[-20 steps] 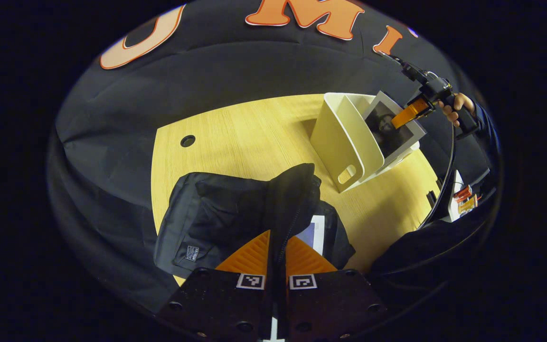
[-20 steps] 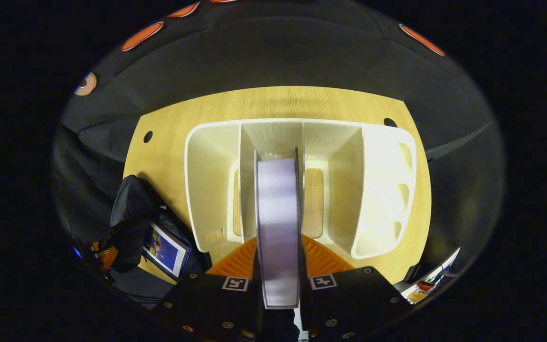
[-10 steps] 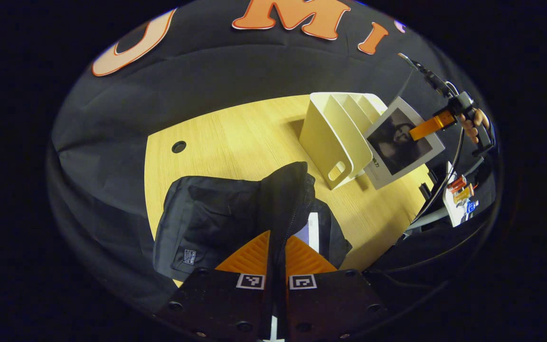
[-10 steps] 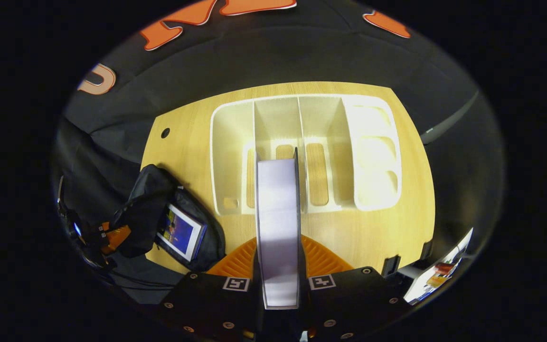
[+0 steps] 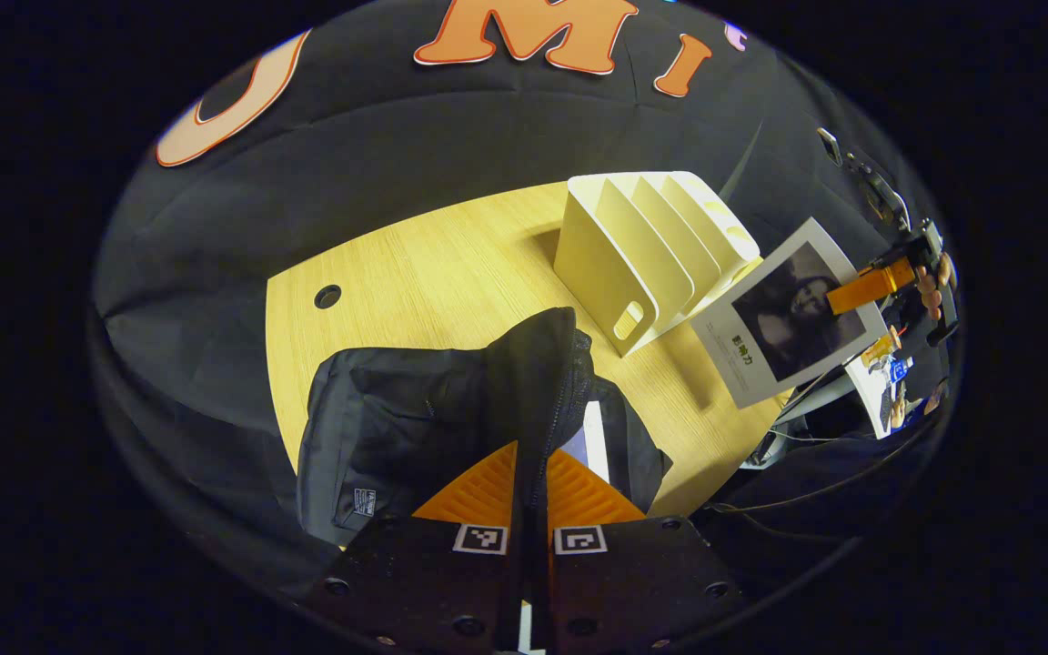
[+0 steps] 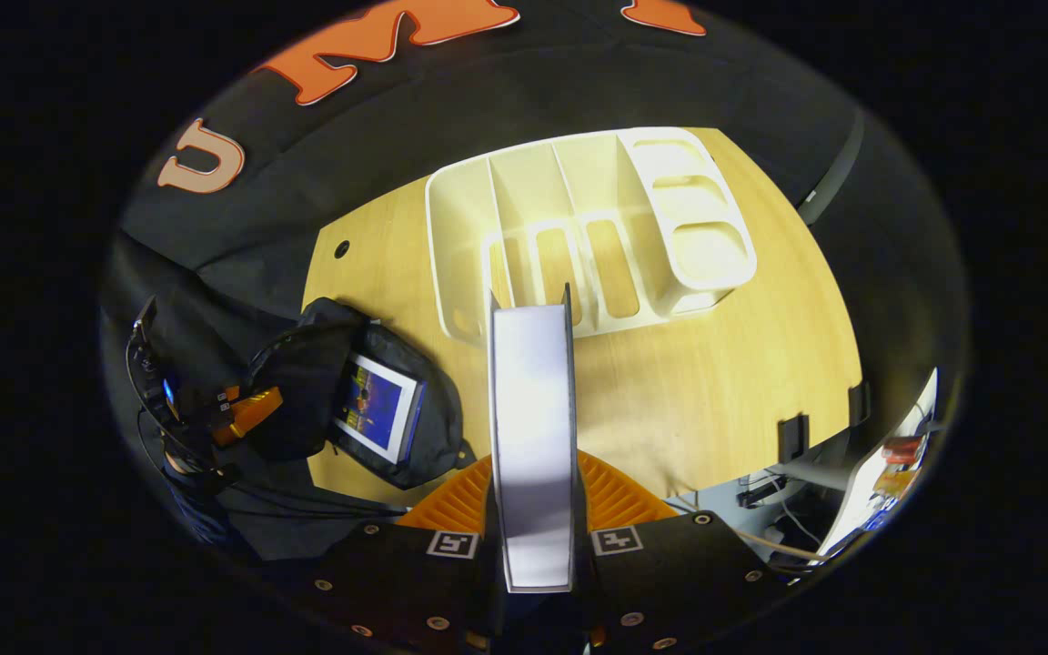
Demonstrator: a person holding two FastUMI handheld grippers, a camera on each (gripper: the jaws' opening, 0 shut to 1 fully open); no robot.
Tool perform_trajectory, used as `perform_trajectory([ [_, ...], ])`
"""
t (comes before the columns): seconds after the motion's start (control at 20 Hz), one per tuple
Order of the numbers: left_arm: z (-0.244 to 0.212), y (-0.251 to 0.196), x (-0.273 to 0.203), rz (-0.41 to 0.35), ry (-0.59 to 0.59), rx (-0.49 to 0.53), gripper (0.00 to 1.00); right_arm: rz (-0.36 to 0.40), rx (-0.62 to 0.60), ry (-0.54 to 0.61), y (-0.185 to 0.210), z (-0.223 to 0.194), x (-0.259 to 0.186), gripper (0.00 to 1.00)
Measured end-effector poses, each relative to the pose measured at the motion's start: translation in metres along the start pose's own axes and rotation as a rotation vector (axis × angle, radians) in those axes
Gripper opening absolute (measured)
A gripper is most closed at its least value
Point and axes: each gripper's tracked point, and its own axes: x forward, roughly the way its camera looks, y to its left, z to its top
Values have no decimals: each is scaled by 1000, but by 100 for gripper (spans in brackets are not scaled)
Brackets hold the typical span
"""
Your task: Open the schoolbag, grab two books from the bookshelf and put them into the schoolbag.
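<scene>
The black schoolbag (image 5: 397, 428) lies on the wooden table, and my left gripper (image 5: 529, 459) is shut on its raised flap (image 5: 542, 364), holding it open. A blue-covered book (image 6: 377, 408) lies inside the bag. My right gripper (image 6: 533, 468) is shut on a second book (image 6: 533, 409), whose white page edge runs up between the orange fingers. In the left gripper view this book (image 5: 788, 314) shows a dark portrait cover and hangs in the air to the right of the cream bookshelf (image 5: 642, 246). The shelf's slots (image 6: 579, 227) look empty.
The table (image 5: 415, 264) has a round cable hole (image 5: 327, 296) near its far left corner. Beyond the table's right edge are cables and small coloured items (image 5: 888, 382). Open tabletop (image 6: 715, 382) lies between the shelf and the near edge.
My right gripper has pulled the book out of the shelf and back, away from it and towards the table's edge. My left gripper still holds the bag's flap up.
</scene>
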Motion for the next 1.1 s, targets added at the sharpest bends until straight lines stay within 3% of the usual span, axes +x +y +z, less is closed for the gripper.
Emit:
perform_trajectory([
  [0.3,1,0,0,-10,-13,14,5,165,84,-5,46,-30,13,30],
  [0.7,8,1,-1,-13,-52,8,5,399,124,-46,110,-25,21,30],
  [0.9,11,3,-3,-6,-68,14,5,491,161,-5,147,-33,55,30],
  [1.1,16,3,-2,-4,-90,16,5,531,198,11,168,-37,91,29],
])
